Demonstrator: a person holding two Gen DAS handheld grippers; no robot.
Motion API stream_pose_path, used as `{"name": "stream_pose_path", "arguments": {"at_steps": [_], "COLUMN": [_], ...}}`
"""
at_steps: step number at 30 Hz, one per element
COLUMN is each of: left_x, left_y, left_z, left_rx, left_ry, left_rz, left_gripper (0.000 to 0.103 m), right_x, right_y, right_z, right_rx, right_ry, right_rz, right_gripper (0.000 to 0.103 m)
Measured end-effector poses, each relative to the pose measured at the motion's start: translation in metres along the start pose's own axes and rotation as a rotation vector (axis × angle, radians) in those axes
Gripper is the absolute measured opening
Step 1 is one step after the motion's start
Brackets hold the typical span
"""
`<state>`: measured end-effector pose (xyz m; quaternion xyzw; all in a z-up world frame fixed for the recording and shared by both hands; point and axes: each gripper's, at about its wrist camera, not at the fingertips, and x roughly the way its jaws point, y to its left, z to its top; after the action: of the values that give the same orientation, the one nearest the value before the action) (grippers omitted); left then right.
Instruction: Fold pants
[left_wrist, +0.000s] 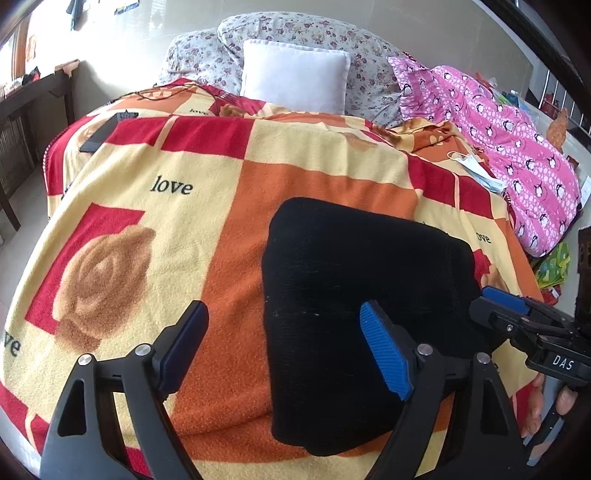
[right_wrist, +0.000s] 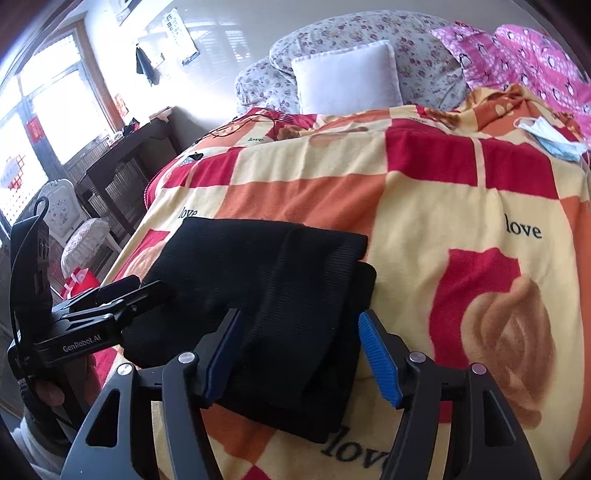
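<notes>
The folded black ribbed-knit pants (right_wrist: 273, 295) look matt. Under them, the red-orange-cream fleece blanket (right_wrist: 461, 206) looks fuzzy. My blue pads (right_wrist: 380, 363) are ridged rubber.

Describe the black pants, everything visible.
The black pants are a ribbed, knit-looking fabric, folded into a compact stacked rectangle with layered edges showing on the side nearest the face mask. They lie flat on the patterned fleece blanket near the bed's front edge. The right claw stands open astride the near end, pads not pressing. The left claw is open beside them, one finger over the fabric. No clamping visible.
</notes>
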<state>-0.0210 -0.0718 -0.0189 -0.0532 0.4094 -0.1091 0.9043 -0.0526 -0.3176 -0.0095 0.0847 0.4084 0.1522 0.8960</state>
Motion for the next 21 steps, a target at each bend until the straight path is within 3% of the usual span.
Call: {"name": "stream_pose_path", "arguments": {"at_steps": [8,16,21], "left_x": [0.007,0.021,0.028], "left_y": [0.004,0.008,0.006], "left_z": [-0.001,-0.002,-0.002], "left_rx": [-0.015,-0.05,-0.056], "left_ry": [0.015,0.049,0.065], "left_rz": [-0.04,-0.086,-0.115], "left_gripper": [0.088,0.103,0.103], "right_x": [0.008,0.021,0.029], "right_y": [-0.013,-0.017,-0.022], "right_z": [-0.004,-0.008,-0.009], "right_rx": [0.065,0.104,0.138], "right_ry": [0.022,0.054,0.06], "right_rz": [0.053,0.106,0.149], "right_gripper": [0.071,0.077,0.08]}}
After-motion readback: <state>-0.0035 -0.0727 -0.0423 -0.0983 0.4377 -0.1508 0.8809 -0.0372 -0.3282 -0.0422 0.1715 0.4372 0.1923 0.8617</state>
